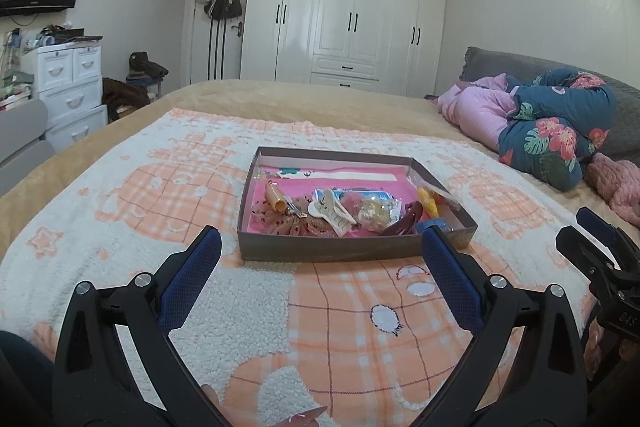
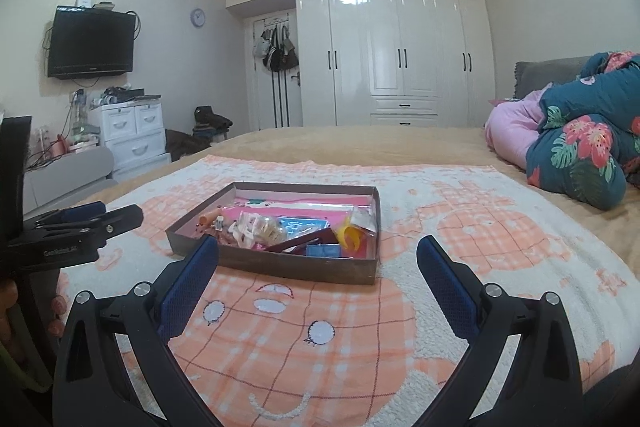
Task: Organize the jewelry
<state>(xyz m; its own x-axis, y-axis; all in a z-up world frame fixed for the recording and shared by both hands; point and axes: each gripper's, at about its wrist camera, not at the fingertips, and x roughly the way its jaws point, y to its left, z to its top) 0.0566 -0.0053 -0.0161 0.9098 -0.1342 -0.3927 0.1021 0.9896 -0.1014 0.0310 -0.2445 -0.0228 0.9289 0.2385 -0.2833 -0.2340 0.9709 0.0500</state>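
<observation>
Right now both grippers hang low over the blanket (image 1: pixel 340 307), each with its blue-padded fingers spread wide and nothing between them. The left gripper (image 1: pixel 320 247) faces the near wall of a shallow cardboard box (image 1: pixel 320 247) head-on; the right gripper (image 2: pixel 318 253) looks at the same box (image 2: pixel 280 269) from further right, so it sits left of centre there.

All the jewelry and hair pieces in sight lie inside that box, heaped toward its near half on a pink lining: a white claw clip (image 1: pixel 334 213), a dark red hair clip (image 1: pixel 404 221), a clear packet with something gold-coloured (image 1: pixel 374 209), an orange tube-like piece (image 1: pixel 276 199), a yellow item (image 1: pixel 426 205) and a small blue case (image 1: pixel 432 226). None lies on the blanket around it. That fits either a finished gathering or a jumble waiting to be sorted; the pictures do not settle which. The box probably sits mid-blanket so both grippers reach it evenly, and the wide jaws suit a readiness to pick, though that is my reading.

The left view shows the far half of the box with a long white strip (image 1: pixel 360 177), and the right gripper at its right edge. The right view shows the left gripper (image 2: pixel 86 217) side-on, where its spread is hard to judge, and the box's right wall more clearly.
</observation>
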